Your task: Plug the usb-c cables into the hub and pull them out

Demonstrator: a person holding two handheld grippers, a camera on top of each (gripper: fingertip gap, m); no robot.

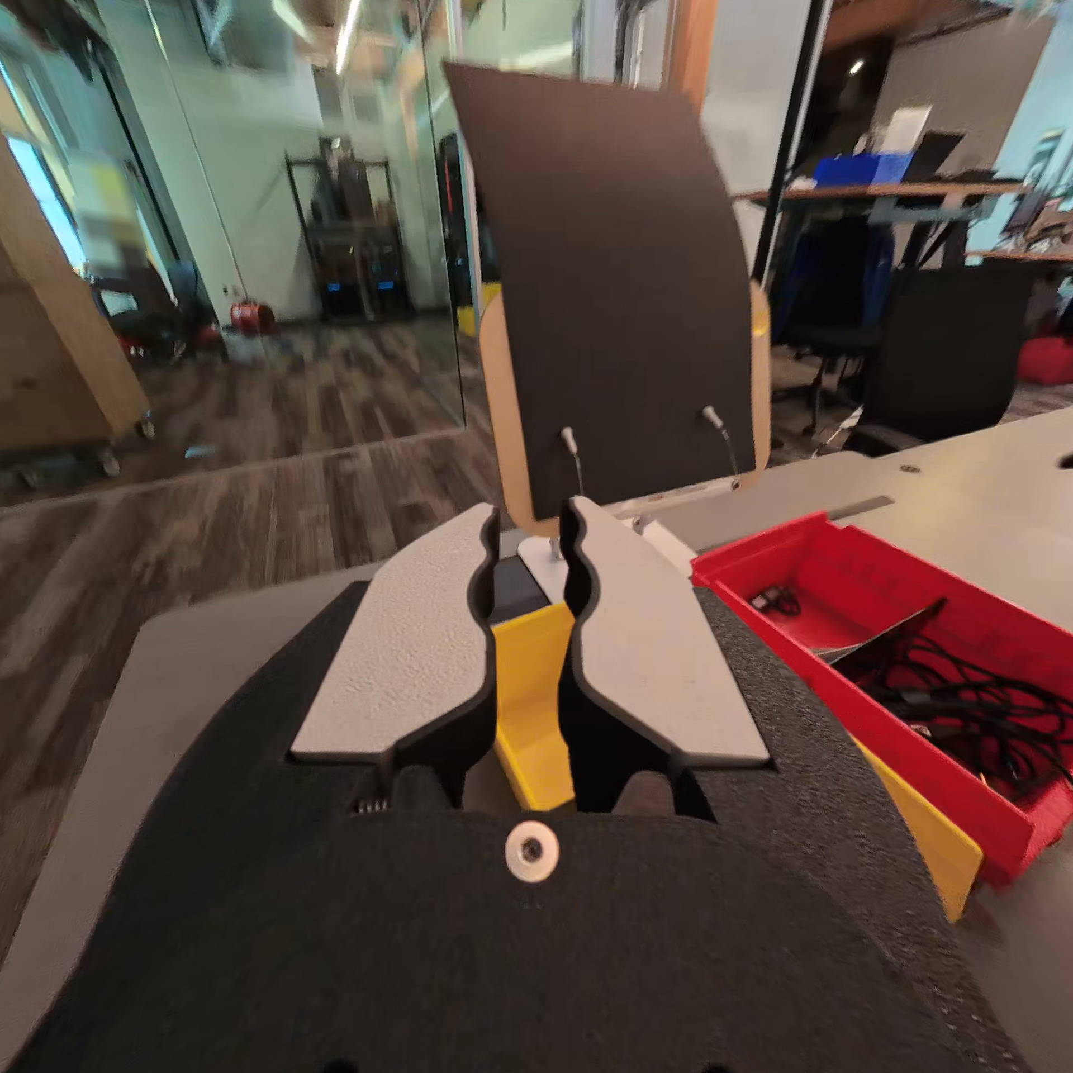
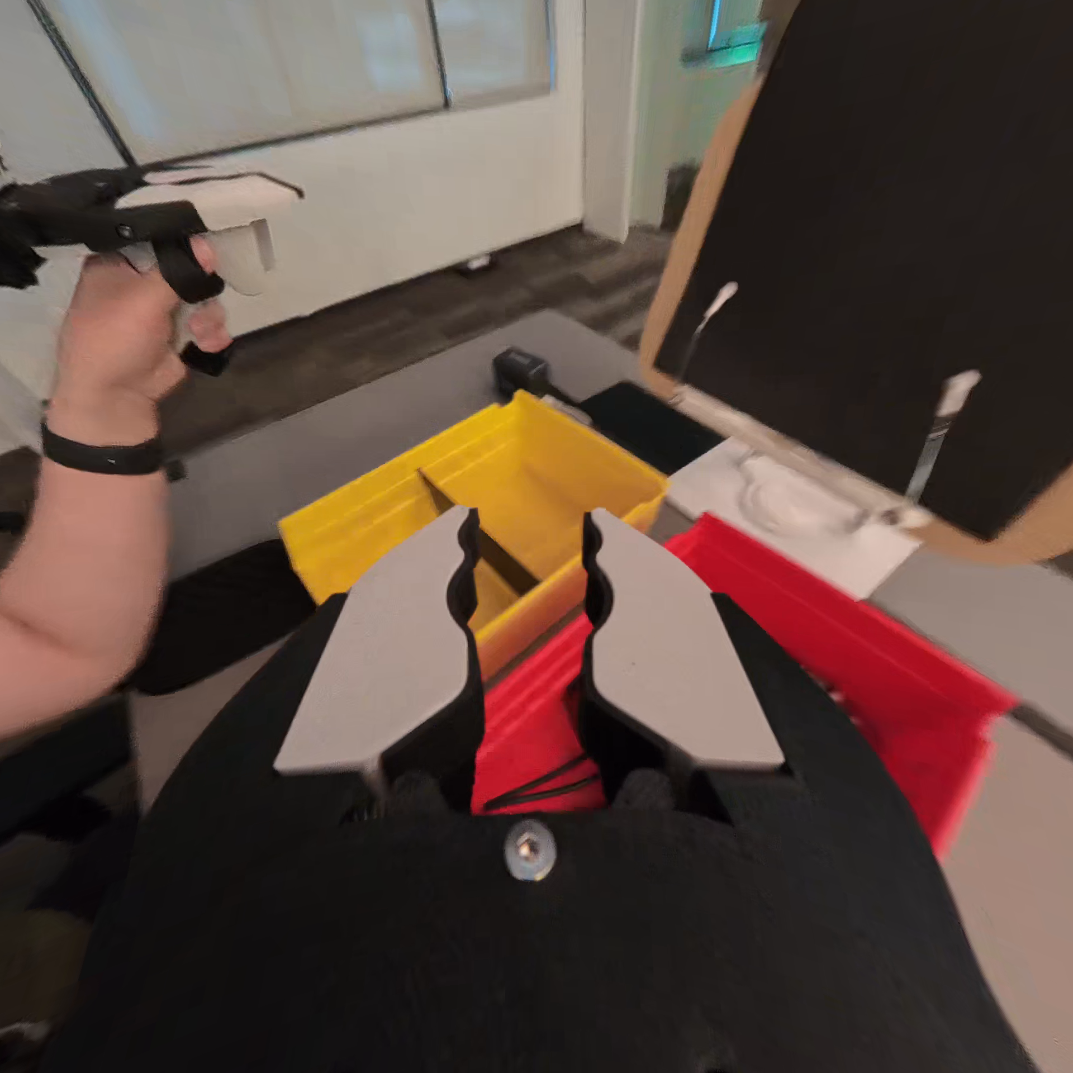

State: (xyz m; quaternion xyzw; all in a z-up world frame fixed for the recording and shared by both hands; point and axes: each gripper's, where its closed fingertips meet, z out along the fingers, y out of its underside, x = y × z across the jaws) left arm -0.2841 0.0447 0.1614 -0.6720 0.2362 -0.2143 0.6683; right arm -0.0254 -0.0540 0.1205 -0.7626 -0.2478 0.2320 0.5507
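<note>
My left gripper (image 1: 529, 511) is open and empty, above the yellow bin (image 1: 531, 685). My right gripper (image 2: 529, 517) is open and empty, over the seam between the yellow bin (image 2: 522, 476) and the red bin (image 2: 871, 656). A tangle of black cables (image 1: 958, 697) lies in the red bin (image 1: 813, 569). Two white cable plugs (image 1: 569, 438) (image 1: 711, 415) stick out of an upright black board (image 1: 609, 290); they also show in the right wrist view (image 2: 720, 302) (image 2: 958, 389). A small black box (image 2: 519, 366) sits on the table behind the yellow bin; I cannot tell whether it is the hub.
A person's hand holds the left gripper (image 2: 255, 244) up at the left in the right wrist view. A flat dark pad (image 2: 644, 424) and a white plate (image 2: 784, 505) lie at the board's foot. The grey table (image 1: 958, 464) extends right; its edge drops to wooden floor (image 1: 232, 522) on the left. The gap from one gripper's tips to the other's is roughly 30 centimeters.
</note>
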